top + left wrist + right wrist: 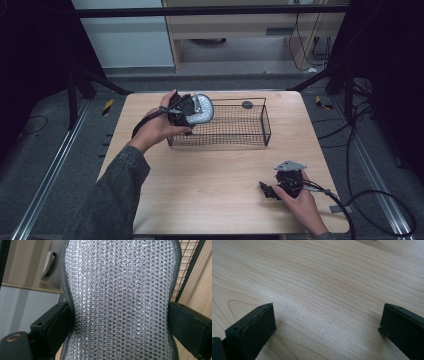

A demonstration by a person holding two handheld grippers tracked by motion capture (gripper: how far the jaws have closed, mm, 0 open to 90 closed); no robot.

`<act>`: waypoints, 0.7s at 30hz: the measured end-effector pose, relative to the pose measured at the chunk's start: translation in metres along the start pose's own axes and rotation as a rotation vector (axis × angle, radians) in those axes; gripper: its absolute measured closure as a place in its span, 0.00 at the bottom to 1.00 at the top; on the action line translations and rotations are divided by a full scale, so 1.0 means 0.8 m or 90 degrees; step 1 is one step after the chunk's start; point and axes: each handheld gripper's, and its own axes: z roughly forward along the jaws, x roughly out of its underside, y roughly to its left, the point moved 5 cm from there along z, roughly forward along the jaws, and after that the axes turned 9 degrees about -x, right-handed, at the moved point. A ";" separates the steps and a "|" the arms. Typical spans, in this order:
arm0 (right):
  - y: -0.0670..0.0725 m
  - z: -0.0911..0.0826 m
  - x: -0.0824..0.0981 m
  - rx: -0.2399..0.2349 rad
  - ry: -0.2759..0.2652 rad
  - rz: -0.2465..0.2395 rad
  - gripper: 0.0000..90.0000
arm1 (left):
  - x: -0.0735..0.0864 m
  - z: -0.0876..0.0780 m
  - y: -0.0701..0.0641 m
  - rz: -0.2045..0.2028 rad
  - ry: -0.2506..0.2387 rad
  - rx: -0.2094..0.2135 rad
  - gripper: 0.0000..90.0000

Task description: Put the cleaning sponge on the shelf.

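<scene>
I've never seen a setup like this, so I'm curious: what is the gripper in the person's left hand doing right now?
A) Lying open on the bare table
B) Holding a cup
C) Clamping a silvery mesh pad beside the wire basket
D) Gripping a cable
C: the left gripper has its jaws pressed on both sides of the silvery mesh pad, at the left end of the wire basket.

A pale wooden bench (210,170) carries a black wire basket (235,131), standing well beyond the right tool (272,190), which rests low on the wood.
</scene>
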 end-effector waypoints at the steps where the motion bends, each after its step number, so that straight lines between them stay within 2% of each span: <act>1: 0.000 0.000 0.000 0.000 0.000 0.000 0.00 | -0.001 0.001 0.000 0.004 -0.002 -0.002 0.08; 4: 0.000 0.000 0.000 -0.001 0.000 0.000 0.00 | -0.002 0.004 0.001 0.019 -0.002 -0.004 0.08; 12: 0.000 0.001 0.000 0.001 -0.002 0.001 0.00 | -0.002 0.020 -0.003 0.033 0.006 -0.003 0.08; 21: 0.000 0.001 -0.001 0.000 -0.002 0.000 0.00 | -0.004 0.035 -0.007 0.038 0.014 0.011 0.08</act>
